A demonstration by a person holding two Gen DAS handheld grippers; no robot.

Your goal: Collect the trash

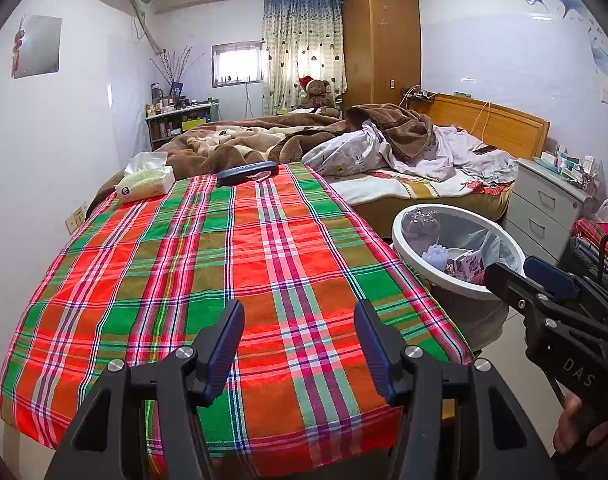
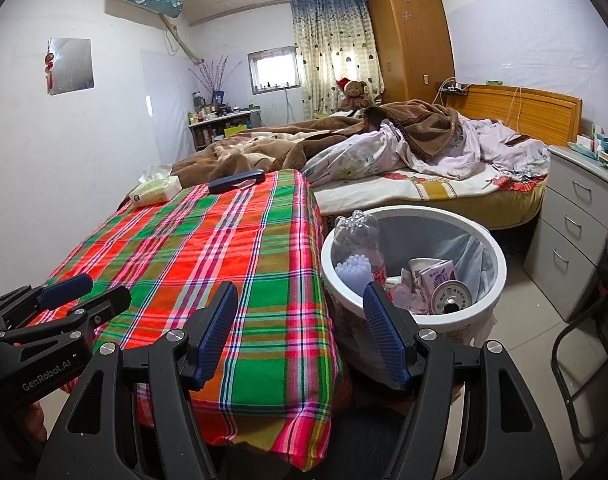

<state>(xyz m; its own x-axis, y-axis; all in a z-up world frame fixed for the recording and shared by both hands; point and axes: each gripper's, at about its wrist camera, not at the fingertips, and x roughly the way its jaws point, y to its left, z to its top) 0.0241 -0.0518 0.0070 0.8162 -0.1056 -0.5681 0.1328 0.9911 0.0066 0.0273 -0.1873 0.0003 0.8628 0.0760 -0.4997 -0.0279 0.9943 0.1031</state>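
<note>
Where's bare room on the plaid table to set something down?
Bare: the plaid cloth from the near edge back to the tissue pack and dark case at the far end. Crowded: the trash bin off the right edge, holding a bottle, carton and can. Both grippers, left and right, are open and empty.

We hold our left gripper (image 1: 299, 344) low over the near end of the plaid table (image 1: 207, 264), jaws spread wide and empty. Our right gripper (image 2: 301, 332) hangs off the table's right edge, likewise spread, gripping nothing.

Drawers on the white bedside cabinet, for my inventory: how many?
3 in the right wrist view, stacked: top drawer, middle drawer, bottom drawer. None looks hidden.
</note>
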